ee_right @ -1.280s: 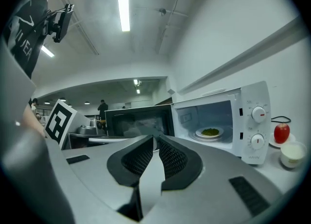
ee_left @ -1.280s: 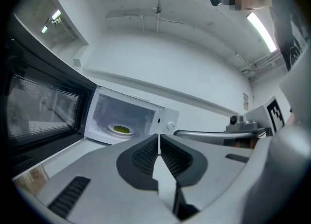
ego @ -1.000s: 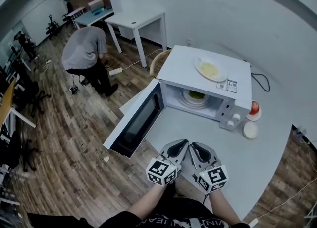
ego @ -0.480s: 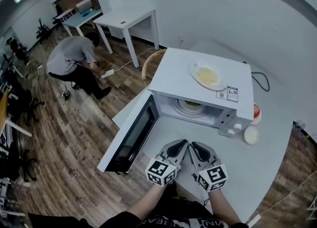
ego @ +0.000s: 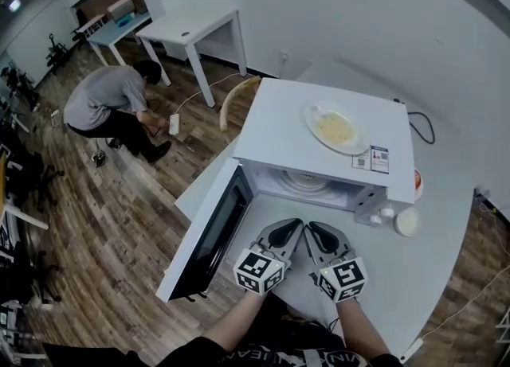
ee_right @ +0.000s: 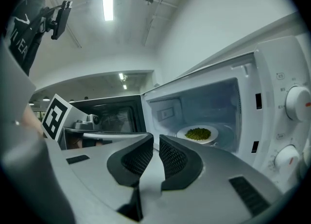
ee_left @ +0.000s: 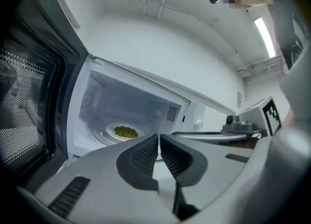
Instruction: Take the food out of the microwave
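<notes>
Both left gripper (ego: pixel 291 228) and right gripper (ego: pixel 315 230) sit pressed together, empty; spread them before reaching the plate of green food (ee_right: pixel 212 132) inside the microwave (ego: pixel 279 119).

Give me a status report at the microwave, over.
Left hand-held gripper and right hand-held gripper shut, empty, before the open white microwave. White plate of green food inside, untouched. Dark-windowed door wide open; nothing blocking.

Left gripper (ee_left: pixel 159 138) and right gripper (ee_right: pixel 156 139): matt grey plastic, with black ribbed rubbery pads (ee_right: pixel 138 159). Ahead of both, the microwave (ego: pixel 279 130) has a smooth white satin casing. Its door (ego: pixel 211 234), left of the left gripper, has glossy dark glass. The table (ego: pixel 430 258) beneath is matt white. The floor (ego: pixel 103 214) is wood-grain planks.
</notes>
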`<state>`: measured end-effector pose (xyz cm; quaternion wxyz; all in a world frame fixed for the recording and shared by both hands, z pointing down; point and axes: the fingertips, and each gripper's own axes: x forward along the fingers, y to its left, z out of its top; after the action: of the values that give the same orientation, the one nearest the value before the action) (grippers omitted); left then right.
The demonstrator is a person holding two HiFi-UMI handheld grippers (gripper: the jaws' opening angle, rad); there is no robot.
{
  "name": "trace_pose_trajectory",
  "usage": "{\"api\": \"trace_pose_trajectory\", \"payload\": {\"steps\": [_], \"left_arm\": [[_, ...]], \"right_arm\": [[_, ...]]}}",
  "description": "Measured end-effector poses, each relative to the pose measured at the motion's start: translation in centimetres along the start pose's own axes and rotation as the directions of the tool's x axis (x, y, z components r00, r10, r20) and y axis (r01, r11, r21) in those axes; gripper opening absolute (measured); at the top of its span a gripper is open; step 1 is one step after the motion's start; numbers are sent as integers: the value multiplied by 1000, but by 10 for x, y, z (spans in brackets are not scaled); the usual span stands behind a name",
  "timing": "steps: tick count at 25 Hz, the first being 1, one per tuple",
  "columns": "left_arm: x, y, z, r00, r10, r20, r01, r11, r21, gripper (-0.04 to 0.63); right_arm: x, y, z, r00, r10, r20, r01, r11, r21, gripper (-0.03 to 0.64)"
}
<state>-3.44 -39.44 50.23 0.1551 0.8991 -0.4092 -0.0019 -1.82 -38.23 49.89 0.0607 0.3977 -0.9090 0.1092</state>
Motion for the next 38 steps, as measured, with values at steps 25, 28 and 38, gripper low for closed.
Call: {"api": "trace_pose_trajectory", "payload": {"steps": [25,28,38], "left_arm": [[25,60,-20,998,-22,-62,21,1000,-23,20],[29,63,-23,998,-21,-67,19,1000,-23,20],[35,69,-32,997,-2,-77,-2,999,-44,20]], "right_arm": [[67,-42,-15,995,-15,-101,0,988,-153,54],[77,-44,-12,992,-20,-128,-8,977,-214,54],[99,-70,-32,955,-133,-266,-12,877,-481,55]]}}
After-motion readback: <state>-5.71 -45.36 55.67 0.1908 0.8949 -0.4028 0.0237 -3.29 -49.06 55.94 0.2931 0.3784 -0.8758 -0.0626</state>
